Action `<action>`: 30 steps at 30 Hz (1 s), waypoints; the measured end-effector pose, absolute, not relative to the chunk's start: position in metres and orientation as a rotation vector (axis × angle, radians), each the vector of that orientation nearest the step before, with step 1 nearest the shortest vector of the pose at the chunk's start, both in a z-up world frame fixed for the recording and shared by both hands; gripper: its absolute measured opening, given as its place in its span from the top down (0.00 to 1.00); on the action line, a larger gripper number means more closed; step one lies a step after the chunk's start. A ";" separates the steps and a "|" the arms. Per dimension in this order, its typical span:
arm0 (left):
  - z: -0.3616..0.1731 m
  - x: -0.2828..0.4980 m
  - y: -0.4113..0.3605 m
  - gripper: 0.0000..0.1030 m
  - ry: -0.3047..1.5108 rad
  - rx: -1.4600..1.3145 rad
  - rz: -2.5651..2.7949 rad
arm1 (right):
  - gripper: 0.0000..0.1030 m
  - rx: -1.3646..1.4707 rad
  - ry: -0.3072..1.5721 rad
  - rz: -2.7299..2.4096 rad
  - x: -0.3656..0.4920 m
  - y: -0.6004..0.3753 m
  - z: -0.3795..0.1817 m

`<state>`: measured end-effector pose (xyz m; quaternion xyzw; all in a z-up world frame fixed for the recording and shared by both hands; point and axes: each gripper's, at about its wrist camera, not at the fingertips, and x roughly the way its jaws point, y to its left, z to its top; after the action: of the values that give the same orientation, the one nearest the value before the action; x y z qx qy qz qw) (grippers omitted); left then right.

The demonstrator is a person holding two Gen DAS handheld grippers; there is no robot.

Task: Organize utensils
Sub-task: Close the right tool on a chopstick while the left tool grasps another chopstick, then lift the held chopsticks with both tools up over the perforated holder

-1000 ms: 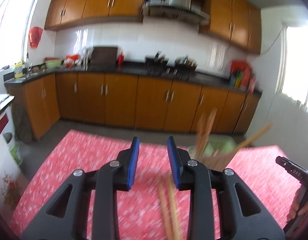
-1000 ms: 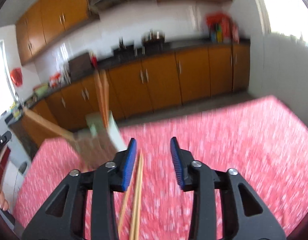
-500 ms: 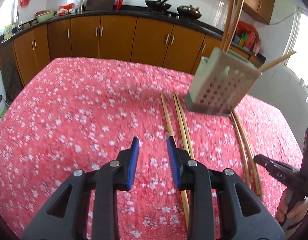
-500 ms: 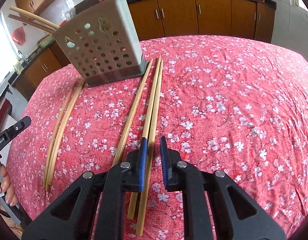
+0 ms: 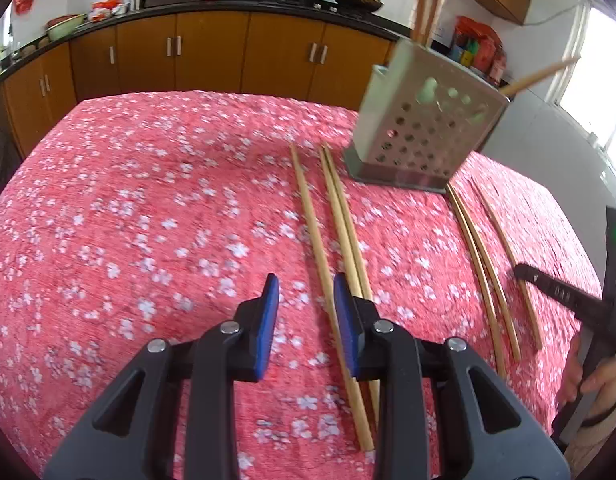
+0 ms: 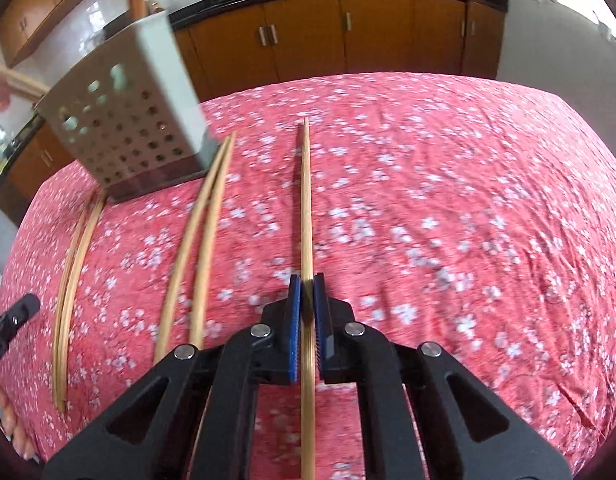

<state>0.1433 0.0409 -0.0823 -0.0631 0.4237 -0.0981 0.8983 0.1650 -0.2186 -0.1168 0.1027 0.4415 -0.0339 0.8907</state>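
Observation:
Several wooden chopsticks lie on a red flowered tablecloth (image 5: 147, 208). My right gripper (image 6: 306, 280) is shut on one chopstick (image 6: 306, 200), which points forward between the blue pads. A pair of chopsticks (image 6: 199, 232) lies to its left, and another pair (image 6: 73, 264) further left. A grey perforated utensil holder (image 6: 127, 120) stands at the back left with chopsticks in it. My left gripper (image 5: 305, 280) is open, low over the cloth, with a chopstick (image 5: 320, 256) between its fingertips. The holder also shows in the left wrist view (image 5: 424, 128).
Three more chopsticks (image 5: 488, 272) lie right of the holder in the left wrist view. The other hand-held gripper's handle (image 5: 568, 296) shows at the right edge. Wooden kitchen cabinets (image 5: 211, 56) and a dark counter stand behind the table.
My right gripper has closed on one chopstick and drawn it right, apart from the other two. My left gripper has moved forward and lower over the cloth, still open.

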 end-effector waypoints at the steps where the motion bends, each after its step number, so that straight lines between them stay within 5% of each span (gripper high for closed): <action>1: -0.084 0.143 0.038 0.74 0.885 -0.121 -0.211 | 0.93 0.216 0.916 -0.074 0.165 -0.221 -0.117; 11: -0.098 0.148 0.012 0.91 0.920 0.010 -0.156 | 0.93 0.163 0.914 -0.066 0.158 -0.220 -0.118; 30: -0.100 0.192 0.080 0.91 0.886 -0.099 -0.034 | 0.92 0.124 0.853 -0.105 0.185 -0.238 -0.122</action>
<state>0.1917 0.0797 -0.1000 -0.0480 0.4283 -0.0163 0.9022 0.1848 -0.2377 -0.1224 0.0600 0.4134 -0.0508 0.9071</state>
